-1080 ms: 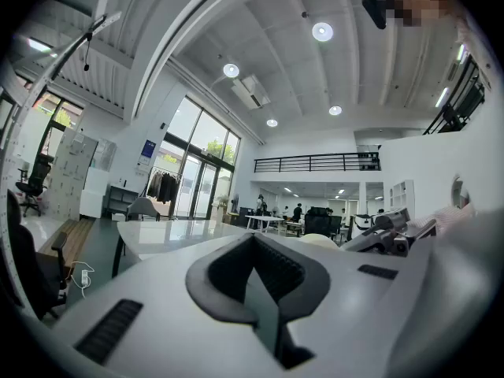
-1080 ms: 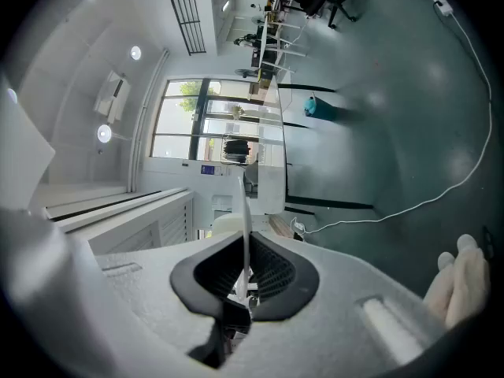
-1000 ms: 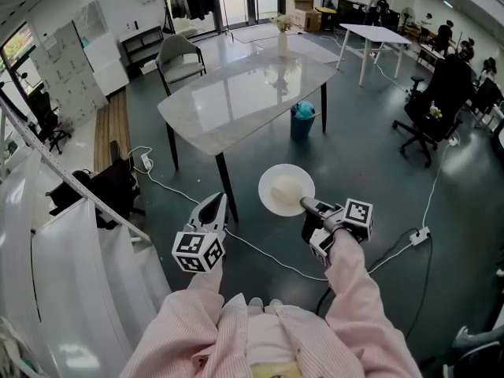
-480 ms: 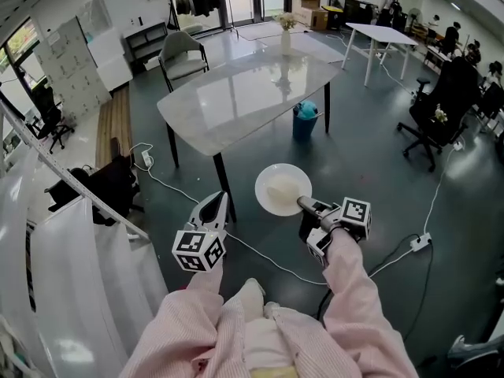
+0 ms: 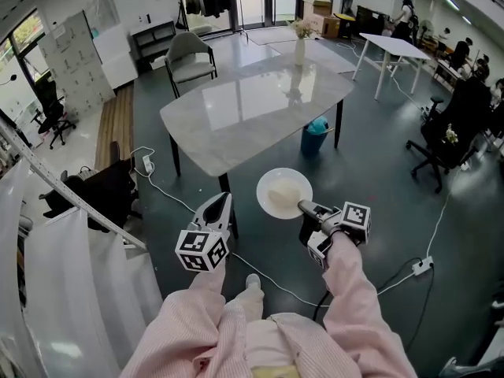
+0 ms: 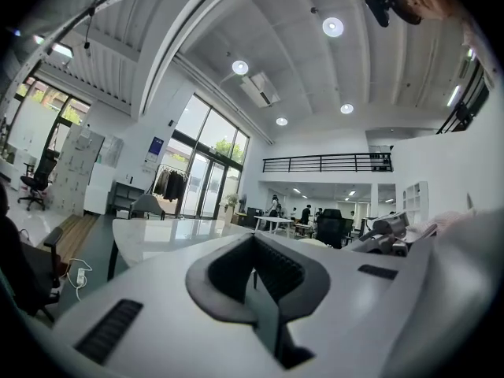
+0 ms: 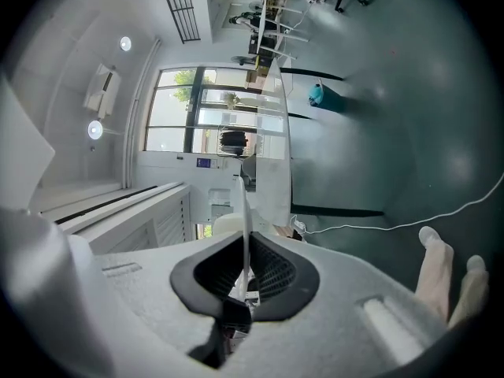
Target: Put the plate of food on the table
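**Plate of food, carried, short of table**

Right gripper (image 5: 302, 206) is pinching the white plate (image 5: 284, 192) by its near rim, jaws almost together on the thin edge. Pale food (image 5: 282, 197) is lying on it. The plate is hanging over the dark floor, just short of the marble table (image 5: 236, 109). Left gripper (image 5: 222, 201) is riding alongside, jaws closed on nothing. Vase (image 5: 299, 50) is standing at the table's far end, blue bin (image 5: 318, 132) beside a far leg, and power strip (image 5: 423, 265) is lying on the floor.

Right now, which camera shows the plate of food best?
The head view. It shows the whole round white plate with pale food on it, held at its near rim by the right gripper. The right gripper view sees it only edge-on, a thin white line between the fingers. The left gripper view shows no clear plate.
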The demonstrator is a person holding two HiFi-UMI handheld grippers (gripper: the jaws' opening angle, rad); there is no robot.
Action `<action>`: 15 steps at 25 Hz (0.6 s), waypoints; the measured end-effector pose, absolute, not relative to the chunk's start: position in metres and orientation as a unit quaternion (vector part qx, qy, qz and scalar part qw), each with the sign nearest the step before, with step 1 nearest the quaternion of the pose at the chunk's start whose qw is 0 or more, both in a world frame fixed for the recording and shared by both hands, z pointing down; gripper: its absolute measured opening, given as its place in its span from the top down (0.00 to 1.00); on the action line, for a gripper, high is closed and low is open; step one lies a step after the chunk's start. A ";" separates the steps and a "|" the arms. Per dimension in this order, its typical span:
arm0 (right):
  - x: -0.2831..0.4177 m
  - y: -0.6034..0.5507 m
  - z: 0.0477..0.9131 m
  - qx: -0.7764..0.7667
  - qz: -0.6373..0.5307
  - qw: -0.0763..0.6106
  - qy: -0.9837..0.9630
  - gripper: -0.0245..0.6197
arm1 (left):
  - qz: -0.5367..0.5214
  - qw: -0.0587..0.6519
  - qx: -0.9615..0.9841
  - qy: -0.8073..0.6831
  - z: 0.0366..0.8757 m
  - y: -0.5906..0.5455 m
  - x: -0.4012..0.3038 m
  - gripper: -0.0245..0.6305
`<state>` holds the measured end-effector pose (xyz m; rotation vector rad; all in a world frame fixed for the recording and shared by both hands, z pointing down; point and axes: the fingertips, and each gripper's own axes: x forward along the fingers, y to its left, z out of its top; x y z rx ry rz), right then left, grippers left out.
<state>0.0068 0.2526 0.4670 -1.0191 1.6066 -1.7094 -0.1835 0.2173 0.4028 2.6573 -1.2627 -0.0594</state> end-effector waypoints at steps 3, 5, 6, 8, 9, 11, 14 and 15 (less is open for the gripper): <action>0.004 0.210 0.465 -0.377 -0.638 0.289 0.606 0.93 | -0.019 0.101 0.899 -0.425 0.403 0.176 -0.183 0.97; 0.004 0.182 0.465 -0.377 -0.639 0.290 0.604 0.93 | -0.018 0.104 0.900 -0.423 0.402 0.149 -0.181 0.97; 0.004 0.169 0.464 -0.378 -0.641 0.290 0.602 0.93 | -0.018 0.106 0.900 -0.423 0.402 0.136 -0.180 0.97; 0.004 0.146 0.465 -0.378 -0.642 0.293 0.599 0.93 | -0.018 0.111 0.900 -0.421 0.403 0.111 -0.178 0.97; 0.005 0.136 0.465 -0.378 -0.642 0.294 0.598 0.93 | -0.018 0.114 0.900 -0.420 0.404 0.101 -0.177 0.97; 0.006 0.121 0.466 -0.378 -0.642 0.294 0.599 0.93 | -0.021 0.116 0.901 -0.417 0.405 0.084 -0.174 0.97; 0.009 0.099 0.465 -0.377 -0.636 0.297 0.605 0.93 | -0.020 0.117 0.902 -0.414 0.406 0.063 -0.171 0.97; 0.009 0.092 0.466 -0.374 -0.633 0.299 0.608 0.93 | -0.018 0.119 0.902 -0.414 0.408 0.057 -0.171 0.97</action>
